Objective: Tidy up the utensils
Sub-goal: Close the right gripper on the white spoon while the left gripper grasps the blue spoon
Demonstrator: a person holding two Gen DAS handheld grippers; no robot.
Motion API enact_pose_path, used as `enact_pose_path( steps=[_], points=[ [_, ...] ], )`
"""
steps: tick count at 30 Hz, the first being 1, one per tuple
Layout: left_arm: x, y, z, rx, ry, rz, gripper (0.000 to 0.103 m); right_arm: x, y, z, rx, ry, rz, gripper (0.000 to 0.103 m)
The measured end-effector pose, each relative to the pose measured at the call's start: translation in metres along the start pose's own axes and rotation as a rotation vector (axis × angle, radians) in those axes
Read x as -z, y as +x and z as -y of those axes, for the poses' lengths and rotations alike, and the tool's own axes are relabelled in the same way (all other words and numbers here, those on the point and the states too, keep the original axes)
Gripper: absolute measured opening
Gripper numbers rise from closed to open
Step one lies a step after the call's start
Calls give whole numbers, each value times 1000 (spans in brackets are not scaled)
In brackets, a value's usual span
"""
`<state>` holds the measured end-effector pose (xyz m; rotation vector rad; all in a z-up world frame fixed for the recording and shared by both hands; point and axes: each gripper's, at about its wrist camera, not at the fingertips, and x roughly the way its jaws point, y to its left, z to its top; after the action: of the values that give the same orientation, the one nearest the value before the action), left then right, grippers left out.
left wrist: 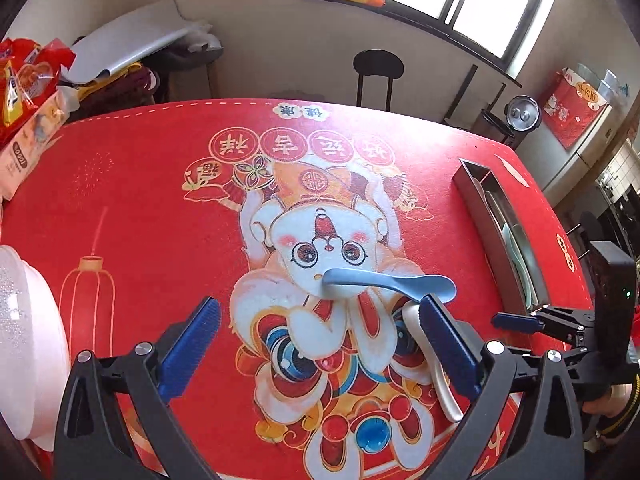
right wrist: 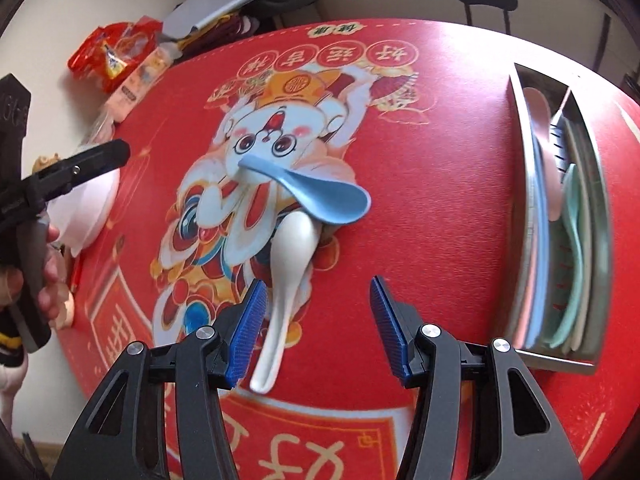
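A light blue spoon (left wrist: 384, 282) lies on the red mat, its bowl resting over the bowl of a white spoon (left wrist: 438, 364). Both also show in the right wrist view, the blue spoon (right wrist: 316, 192) above the white spoon (right wrist: 286, 276). A steel utensil tray (right wrist: 560, 220) at the right holds several pastel spoons. My left gripper (left wrist: 316, 344) is open and empty, its right finger beside the white spoon. My right gripper (right wrist: 318, 328) is open and empty, just right of the white spoon's handle.
The red printed mat (left wrist: 160, 208) covers the table. A white bowl (left wrist: 24, 340) stands at the left edge. Snack bags (left wrist: 28, 80) lie at the far left corner. The steel tray (left wrist: 504, 232) runs along the right side. A black stool (left wrist: 378, 76) stands behind the table.
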<state>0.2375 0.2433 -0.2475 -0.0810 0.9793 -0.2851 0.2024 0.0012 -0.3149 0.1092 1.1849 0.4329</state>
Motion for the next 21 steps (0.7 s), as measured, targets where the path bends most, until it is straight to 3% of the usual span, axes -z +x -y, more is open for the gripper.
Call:
enact_pose_path(
  steps=[14, 21],
  points=[
    [5, -1, -19, 30, -21, 11, 97, 2, 47, -26, 27, -35, -48, 50],
    [6, 2, -21, 35, -32, 6, 97, 0, 52, -38, 50, -92, -55, 32]
  ],
)
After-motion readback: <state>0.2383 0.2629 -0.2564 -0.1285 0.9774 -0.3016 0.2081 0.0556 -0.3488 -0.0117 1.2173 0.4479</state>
